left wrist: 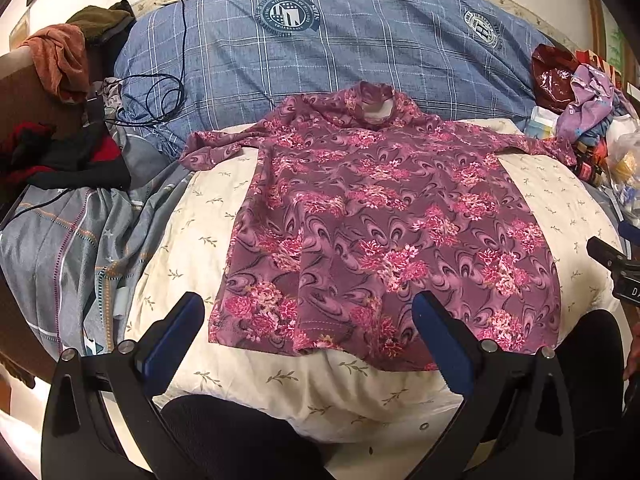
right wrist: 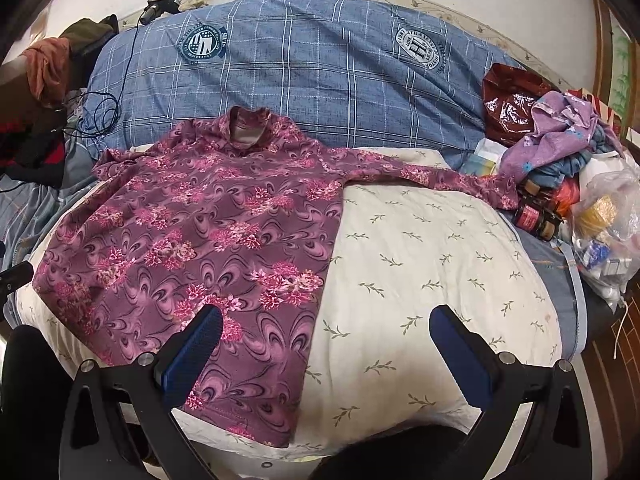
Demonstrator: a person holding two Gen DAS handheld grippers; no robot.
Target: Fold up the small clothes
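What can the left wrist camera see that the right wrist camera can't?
Only the left wrist view shows the whole left sleeve of the top and the grey striped blanket beside it. Only the right wrist view shows the full right sleeve reaching out to the dark jars and the clear plastic bag. Both show the pink flowered top lying flat on the cream quilt, the blue checked duvet behind it, and open gripper fingers in front.

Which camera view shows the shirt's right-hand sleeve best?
The right wrist view: the sleeve stretches out in full toward the clutter. In the left wrist view it sits foreshortened near the frame's edge.
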